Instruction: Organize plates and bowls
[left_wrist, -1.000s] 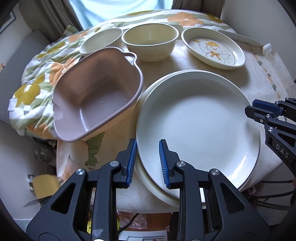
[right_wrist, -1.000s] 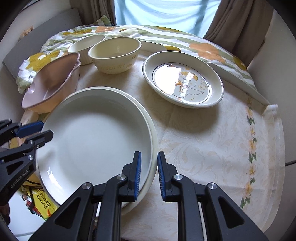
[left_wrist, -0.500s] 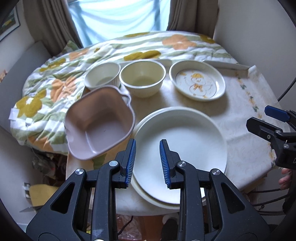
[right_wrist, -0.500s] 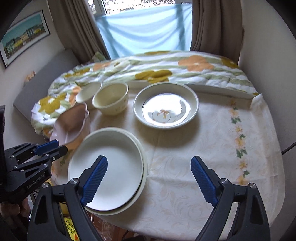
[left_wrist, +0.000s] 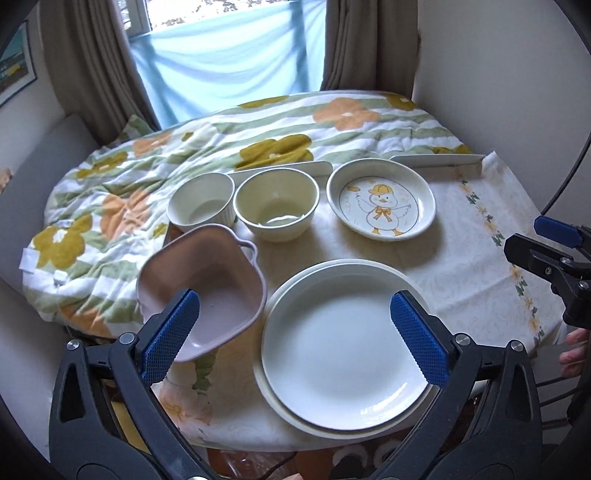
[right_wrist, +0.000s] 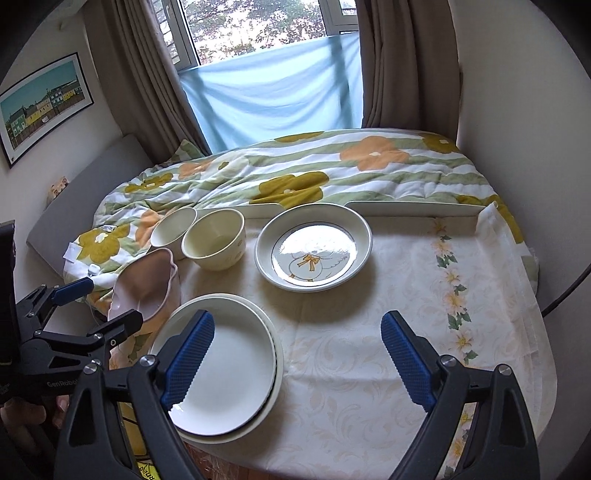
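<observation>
Two large plates are stacked at the table's near edge, a white plate (left_wrist: 343, 332) (right_wrist: 225, 373) on a cream one. A pink handled bowl (left_wrist: 207, 291) (right_wrist: 144, 284) sits to their left. Behind stand a white ribbed bowl (left_wrist: 201, 203), a cream bowl (left_wrist: 275, 210) (right_wrist: 214, 240) and a duck-print plate (left_wrist: 380, 206) (right_wrist: 314, 251). My left gripper (left_wrist: 295, 299) hovers above the stack, its jaws opening wide with nothing between them. My right gripper (right_wrist: 297, 317) hangs open and empty above the tablecloth right of the stack.
A floral quilt (left_wrist: 258, 147) covers the table's far half in front of a window with a blue cloth (right_wrist: 273, 96) and brown curtains. A low white divider (right_wrist: 410, 208) runs behind the duck-print plate. The flowered tablecloth (right_wrist: 424, 314) reaches the right edge.
Both grippers rose and drew back from the stacked plates. The right opened wide first, then the left. The dishes have not moved.
</observation>
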